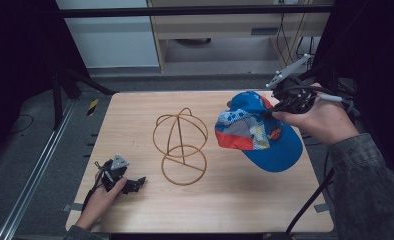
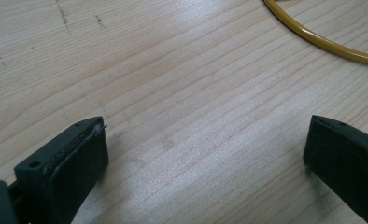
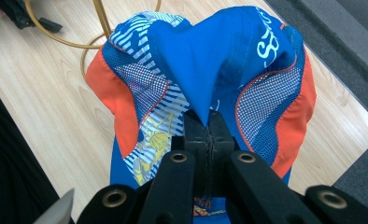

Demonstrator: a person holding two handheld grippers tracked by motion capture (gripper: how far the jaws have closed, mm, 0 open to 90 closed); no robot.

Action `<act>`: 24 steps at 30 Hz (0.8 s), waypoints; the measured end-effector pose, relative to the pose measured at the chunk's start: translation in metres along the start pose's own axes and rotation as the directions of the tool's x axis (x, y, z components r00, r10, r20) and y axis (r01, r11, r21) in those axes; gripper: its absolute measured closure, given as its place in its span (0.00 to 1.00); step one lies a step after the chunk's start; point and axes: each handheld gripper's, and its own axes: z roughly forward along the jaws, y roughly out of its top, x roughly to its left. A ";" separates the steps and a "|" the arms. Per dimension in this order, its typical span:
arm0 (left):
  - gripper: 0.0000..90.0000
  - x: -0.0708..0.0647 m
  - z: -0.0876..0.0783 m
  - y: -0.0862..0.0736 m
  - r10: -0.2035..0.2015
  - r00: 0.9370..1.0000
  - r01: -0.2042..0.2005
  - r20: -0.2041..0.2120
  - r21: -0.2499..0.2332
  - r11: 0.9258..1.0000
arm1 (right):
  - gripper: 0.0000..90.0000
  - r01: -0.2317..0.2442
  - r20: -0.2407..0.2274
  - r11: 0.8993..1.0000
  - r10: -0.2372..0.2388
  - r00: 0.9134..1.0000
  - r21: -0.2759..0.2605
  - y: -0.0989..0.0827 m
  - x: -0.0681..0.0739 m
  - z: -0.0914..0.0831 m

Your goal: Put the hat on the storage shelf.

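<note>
Here the right claw (image 1: 274, 113) sits at the right of the high view, pinched fully together on a fold of fabric at the crown of a blue cap (image 1: 257, 131). In the right gripper view the black pads meet at lower centre of the frame with the peaked blue cloth caught between them (image 3: 205, 122), and the cap (image 3: 196, 70) hangs away from them, showing orange panels, white mesh and striped patches. In the high view the cap is held above the right part of the wooden counter (image 1: 135, 115), brim toward the lower right of the frame, just right of a golden wire stand (image 1: 181, 145) that stands at the centre of the counter.

The left claw (image 1: 135, 184) rests low at the lower left of the high view, in the person's hand. In the left gripper view its jaws stand wide apart with bare wood between them, and an arc of the stand's yellow ring (image 2: 322, 42) crosses the upper right corner.
</note>
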 end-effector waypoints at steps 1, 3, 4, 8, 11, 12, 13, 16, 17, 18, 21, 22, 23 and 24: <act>0.00 0.000 0.000 0.000 0.000 1.000 0.000 0.000 0.000 1.000 | 1.00 0.007 -0.002 1.000 -0.007 1.000 -0.001 0.001 0.001 0.000; 0.00 0.000 0.000 0.000 0.000 1.000 0.000 0.000 0.000 1.000 | 1.00 0.006 -0.005 1.000 -0.006 1.000 -0.003 0.002 0.002 0.000; 0.00 0.000 0.000 0.000 0.000 1.000 0.000 0.000 0.000 1.000 | 1.00 0.009 -0.006 1.000 -0.009 1.000 -0.003 0.002 0.002 0.000; 0.00 0.000 0.000 0.000 0.000 1.000 0.000 0.000 0.000 1.000 | 1.00 0.014 -0.009 1.000 -0.014 1.000 -0.003 0.003 0.004 0.000; 0.00 0.000 0.000 0.000 0.000 1.000 0.000 0.000 0.000 1.000 | 1.00 0.020 -0.014 1.000 -0.020 1.000 -0.015 0.005 0.006 -0.001; 0.00 0.000 0.000 0.000 0.000 1.000 0.000 0.000 0.000 1.000 | 1.00 0.021 -0.013 1.000 -0.021 1.000 -0.015 0.006 0.006 -0.001; 0.00 0.000 0.000 0.000 0.000 1.000 0.000 0.000 0.000 1.000 | 1.00 0.024 -0.014 1.000 -0.025 1.000 -0.018 0.006 0.007 -0.002; 0.00 0.000 0.000 0.000 0.000 1.000 0.000 0.000 -0.001 1.000 | 1.00 0.032 -0.016 0.999 -0.032 0.999 -0.029 0.009 0.009 -0.004; 0.00 0.000 0.000 0.000 0.000 1.000 0.000 0.000 -0.001 1.000 | 1.00 0.034 -0.016 0.999 -0.034 0.999 -0.038 0.010 0.009 -0.005; 0.00 0.000 0.000 0.000 0.000 1.000 0.000 0.000 0.000 1.000 | 1.00 0.034 -0.019 0.998 -0.035 0.999 -0.045 0.011 0.010 -0.006; 0.00 0.000 0.000 0.000 0.000 1.000 0.000 0.001 0.000 1.000 | 1.00 0.043 -0.017 0.997 -0.044 0.999 -0.063 0.014 0.012 -0.010; 0.00 0.000 0.000 0.000 0.000 1.000 0.000 0.000 0.000 1.000 | 1.00 0.044 -0.016 0.997 -0.045 0.999 -0.068 0.015 0.013 -0.012; 0.00 0.000 0.000 0.000 0.000 1.000 0.000 0.000 -0.001 1.000 | 1.00 0.045 -0.017 0.996 -0.046 0.999 -0.079 0.017 0.014 -0.015; 0.00 0.000 0.000 0.000 0.000 1.000 0.000 0.001 0.000 1.000 | 1.00 0.047 -0.018 0.995 -0.049 0.999 -0.091 0.018 0.015 -0.016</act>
